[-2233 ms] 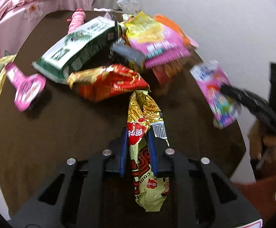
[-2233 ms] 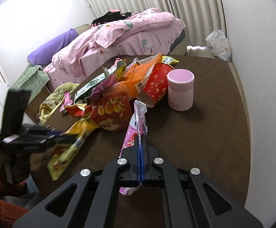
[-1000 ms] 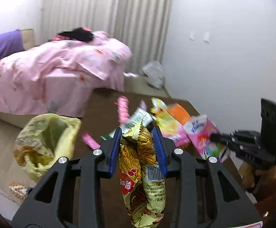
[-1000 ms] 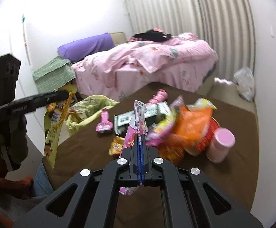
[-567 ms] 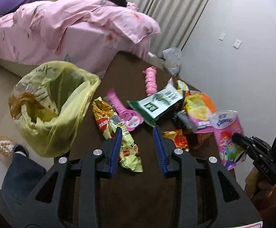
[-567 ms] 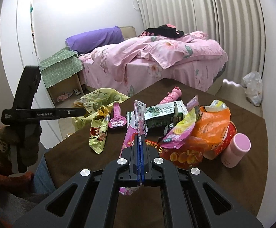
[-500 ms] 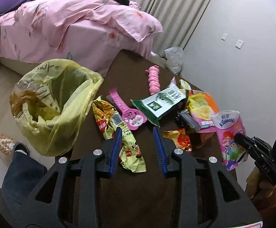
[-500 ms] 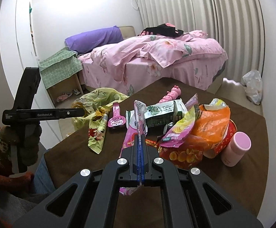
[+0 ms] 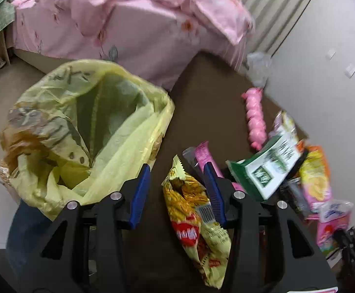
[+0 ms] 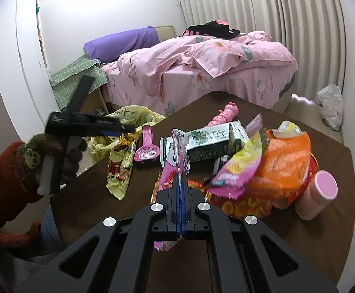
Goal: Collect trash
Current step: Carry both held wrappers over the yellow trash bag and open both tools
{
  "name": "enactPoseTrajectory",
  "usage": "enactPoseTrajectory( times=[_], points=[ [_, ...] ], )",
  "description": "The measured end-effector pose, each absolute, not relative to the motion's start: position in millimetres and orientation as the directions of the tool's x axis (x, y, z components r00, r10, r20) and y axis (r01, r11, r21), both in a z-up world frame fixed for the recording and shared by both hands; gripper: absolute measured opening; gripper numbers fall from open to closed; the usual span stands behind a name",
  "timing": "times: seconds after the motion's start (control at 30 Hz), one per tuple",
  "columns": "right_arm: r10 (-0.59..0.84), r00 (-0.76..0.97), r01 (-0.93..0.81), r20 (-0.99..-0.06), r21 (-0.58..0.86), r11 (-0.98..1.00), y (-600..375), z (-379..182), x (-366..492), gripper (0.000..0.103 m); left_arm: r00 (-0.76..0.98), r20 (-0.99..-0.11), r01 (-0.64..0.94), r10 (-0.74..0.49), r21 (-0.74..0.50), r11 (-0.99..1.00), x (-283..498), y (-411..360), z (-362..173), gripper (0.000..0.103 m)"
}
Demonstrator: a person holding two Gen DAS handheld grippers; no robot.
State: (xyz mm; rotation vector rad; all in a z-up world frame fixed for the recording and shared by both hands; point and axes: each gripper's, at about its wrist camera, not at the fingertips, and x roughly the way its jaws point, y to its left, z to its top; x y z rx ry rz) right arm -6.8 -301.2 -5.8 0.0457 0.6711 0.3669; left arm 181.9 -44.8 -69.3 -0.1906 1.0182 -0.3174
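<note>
My left gripper [image 9: 175,185] is open; its jaws stand wide apart. A yellow and red snack wrapper [image 9: 197,222] lies loose on the brown table [image 9: 202,97] by the right finger. It also shows in the right wrist view [image 10: 120,168], below the left gripper [image 10: 126,128]. An open yellow trash bag [image 9: 84,131] hangs just left of the table edge. My right gripper [image 10: 180,171] is shut on a pink Kleenex tissue pack [image 10: 175,156], held above the table.
A pile of wrappers lies on the table: a green and white pack [image 10: 206,141], an orange bag [image 10: 285,161], a pink and yellow bag [image 10: 236,171]. A pink cup [image 10: 316,195], a pink toy [image 10: 224,114] and a pink-clothed bed [image 10: 214,66] are near.
My left gripper let go of the yellow wrapper, which lies on the table near the bag. The left gripper has moved closer to the bag. The right gripper still holds the tissue pack.
</note>
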Motion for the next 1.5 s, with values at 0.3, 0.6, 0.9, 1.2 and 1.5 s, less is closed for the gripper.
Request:
enactPoseTrajectory(
  times=[0.3, 0.6, 0.9, 1.2, 1.5],
  points=[
    [0.396, 0.716, -0.397, -0.575, 0.131, 0.908, -280, 23, 32, 0.003, 0.586, -0.658, 0.236, -0.473, -0.420, 0.876, 153, -12, -17, 0.031],
    [0.493, 0.726, -0.477, -0.479, 0.166, 0.863, -203, 55, 118, 0.003, 0.953, -0.252, 0.122, -0.170, -0.197, 0.973, 123, 63, 64, 0.031],
    [0.518, 0.626, -0.520, -0.583, 0.183, 0.835, -117, 8, 213, 0.003, 0.944, -0.289, 0.085, -0.158, -0.248, 0.965, 182, 90, 14, 0.031],
    [0.499, 0.564, -0.488, -0.658, 0.222, 0.844, -106, -35, 257, 0.003, 0.899, -0.430, 0.141, -0.082, 0.107, 0.984, 217, 69, -70, 0.031],
    [0.498, 0.503, -0.504, -0.706, 0.228, 0.833, -82, -58, 266, 0.003, 0.758, -0.622, 0.147, -0.195, -0.129, 0.981, 222, 98, -103, 0.030]
  ],
)
